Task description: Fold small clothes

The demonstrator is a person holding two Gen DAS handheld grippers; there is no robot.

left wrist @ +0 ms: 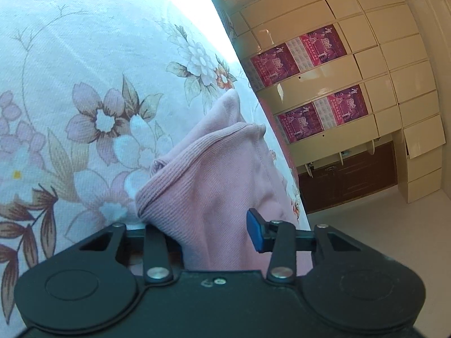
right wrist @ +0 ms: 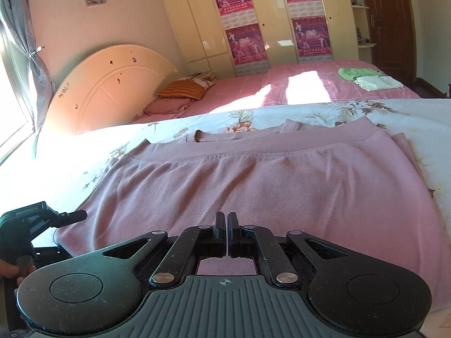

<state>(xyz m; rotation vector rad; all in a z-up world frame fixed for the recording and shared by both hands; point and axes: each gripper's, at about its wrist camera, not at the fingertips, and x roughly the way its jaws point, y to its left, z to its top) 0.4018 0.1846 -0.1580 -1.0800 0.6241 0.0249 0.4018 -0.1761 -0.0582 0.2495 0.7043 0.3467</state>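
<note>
A pink ribbed garment point(right wrist: 267, 180) lies spread flat on the floral sheet point(right wrist: 338, 112), partly folded, with a ribbed band across its far side. My right gripper point(right wrist: 227, 222) is shut and empty, low over the garment's near edge. In the left wrist view the left gripper point(left wrist: 208, 225) is wide apart with a bunched end of the pink garment point(left wrist: 203, 169) lying between its jaws; only the blue right pad point(left wrist: 255, 233) shows, the left finger is hidden by cloth. The left gripper also shows in the right wrist view point(right wrist: 56, 217) at the garment's left edge.
The floral sheet point(left wrist: 84, 84) covers the bed. Beyond it lies a pink bedspread point(right wrist: 282, 84) with folded green point(right wrist: 358, 73) and white point(right wrist: 377, 83) clothes, pillows point(right wrist: 183, 90) and a headboard point(right wrist: 107, 84). A cream wardrobe point(left wrist: 338, 70) and a dark door point(right wrist: 386, 22) stand behind.
</note>
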